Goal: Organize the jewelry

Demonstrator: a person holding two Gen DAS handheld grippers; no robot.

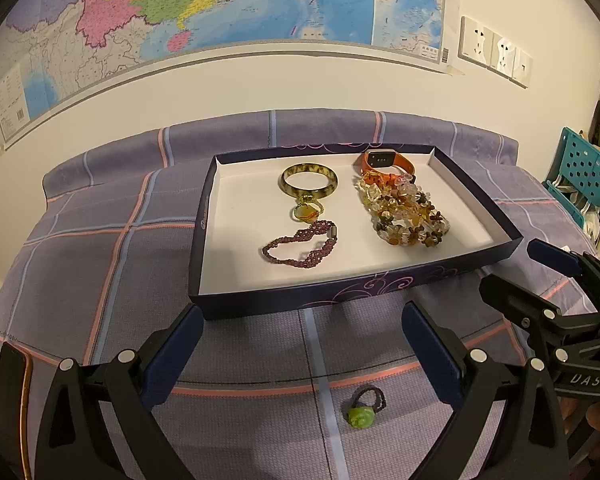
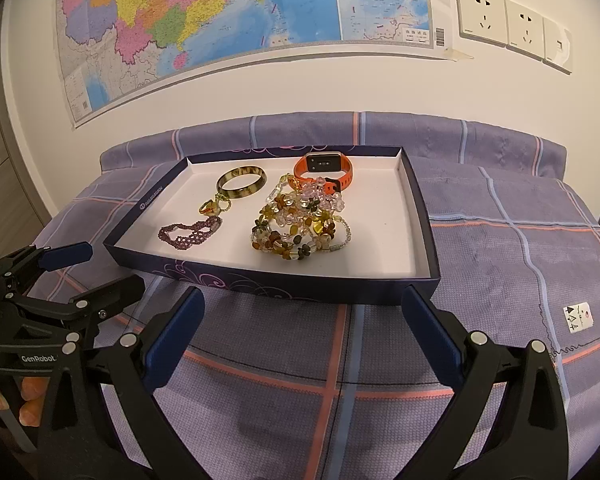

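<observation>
A dark blue box lid tray [image 1: 260, 300] [image 2: 284, 284] lies on the purple plaid bedcover. In it are a yellow-green bangle [image 1: 309, 180] [image 2: 241, 181], a yellow ring [image 1: 306, 210] [image 2: 212, 208], a purple bead bracelet [image 1: 300, 246] [image 2: 190, 234], an amber bead necklace pile [image 1: 408, 212] [image 2: 300, 224] and an orange watch [image 1: 384, 162] [image 2: 324, 170]. A green-stone ring [image 1: 362, 410] lies on the cover between my left gripper's fingers. My left gripper [image 1: 300, 344] is open and empty. My right gripper [image 2: 300, 332] is open and empty, in front of the tray.
A map and wall sockets [image 2: 508, 24] hang on the wall behind. A teal perforated rack [image 1: 580, 172] stands at the right. A small white label [image 2: 578, 317] lies on the cover. Each gripper shows at the side of the other's view.
</observation>
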